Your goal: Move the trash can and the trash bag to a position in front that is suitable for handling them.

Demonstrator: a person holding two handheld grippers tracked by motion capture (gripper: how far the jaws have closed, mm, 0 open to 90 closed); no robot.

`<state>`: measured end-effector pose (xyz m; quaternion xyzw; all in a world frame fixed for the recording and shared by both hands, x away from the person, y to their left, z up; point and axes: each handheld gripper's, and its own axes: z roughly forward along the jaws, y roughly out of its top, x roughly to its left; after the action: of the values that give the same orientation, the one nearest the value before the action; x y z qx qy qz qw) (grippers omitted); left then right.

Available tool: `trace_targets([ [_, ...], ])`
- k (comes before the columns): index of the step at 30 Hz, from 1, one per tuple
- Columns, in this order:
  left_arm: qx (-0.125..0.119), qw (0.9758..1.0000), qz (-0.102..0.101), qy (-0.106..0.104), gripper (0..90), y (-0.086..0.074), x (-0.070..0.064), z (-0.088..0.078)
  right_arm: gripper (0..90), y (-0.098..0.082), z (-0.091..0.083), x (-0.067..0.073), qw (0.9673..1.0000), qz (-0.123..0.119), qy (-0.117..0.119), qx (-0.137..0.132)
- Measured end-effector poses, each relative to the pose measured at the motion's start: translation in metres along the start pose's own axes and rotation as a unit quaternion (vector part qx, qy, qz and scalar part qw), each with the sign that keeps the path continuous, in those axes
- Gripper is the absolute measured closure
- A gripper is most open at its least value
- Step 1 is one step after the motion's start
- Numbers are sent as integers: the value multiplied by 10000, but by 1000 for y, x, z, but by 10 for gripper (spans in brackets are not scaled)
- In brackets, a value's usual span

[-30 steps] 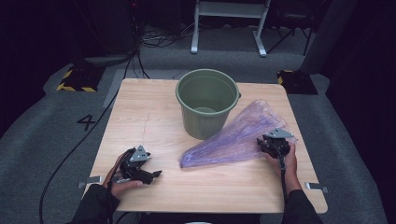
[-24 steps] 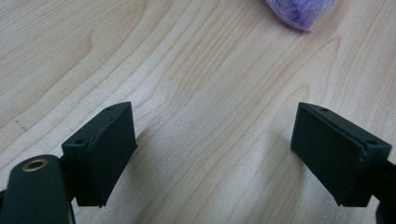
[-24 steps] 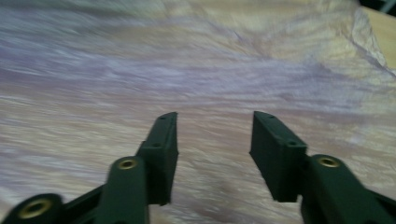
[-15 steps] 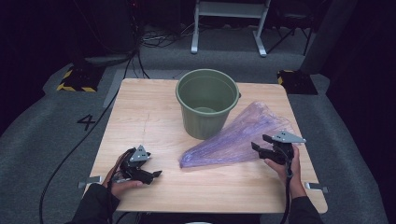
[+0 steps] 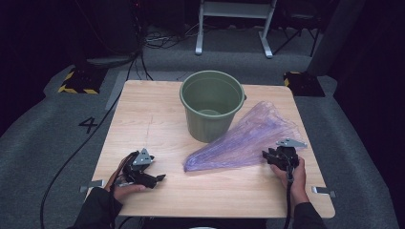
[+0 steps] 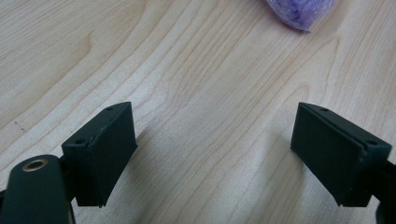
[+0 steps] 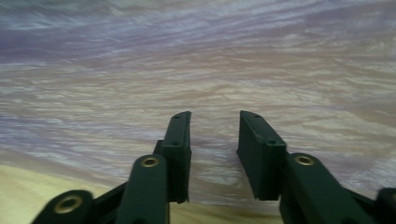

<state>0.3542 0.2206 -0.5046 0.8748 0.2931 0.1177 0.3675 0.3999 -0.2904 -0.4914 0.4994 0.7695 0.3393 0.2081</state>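
At the near left of the wooden surface (image 5: pixel 157 109), the left hand (image 5: pixel 125 187) rests holding the left gripper (image 6: pixel 212 154), jaws spread wide over bare wood with nothing between them. Its own view catches the narrow tip of the purple plastic bag (image 5: pixel 243 140). Right of the green bucket (image 5: pixel 211 102), the thin, crinkled, see-through bag fans out flat towards the right edge. There the right gripper (image 7: pixel 214 158) has just been closing; its jaws stand narrowly apart over the film, pads not pressing it.

The purple bag (image 7: pixel 196 60) runs off every edge of the blurred right gripper view, so whether the right hand-held gripper (image 7: pixel 214 154) pinches its film between the narrowed jaws cannot be told.
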Motion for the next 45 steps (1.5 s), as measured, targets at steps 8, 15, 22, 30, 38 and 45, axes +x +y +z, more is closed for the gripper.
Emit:
trace_targets([
  [8,7,10000,4,-18,132,1,0,1,740,7,13,-15,10000,-12,-81,-25],
  [15,9,10000,16,-26,132,1,0,1,616,15,13,-21,9994,-190,-68,-291],
  [22,7,10000,9,-28,133,1,0,1,420,21,-14,-9,9958,-360,337,-772],
  [30,13,10000,7,-30,132,1,0,1,352,41,-52,16,9835,-603,847,-1478],
  [38,12,10000,5,-30,132,1,0,1,304,70,-71,48,9722,-1071,1330,-1600],
  [45,12,10000,7,-33,132,1,0,1,293,98,-81,72,9643,-1456,1495,-1628],
])
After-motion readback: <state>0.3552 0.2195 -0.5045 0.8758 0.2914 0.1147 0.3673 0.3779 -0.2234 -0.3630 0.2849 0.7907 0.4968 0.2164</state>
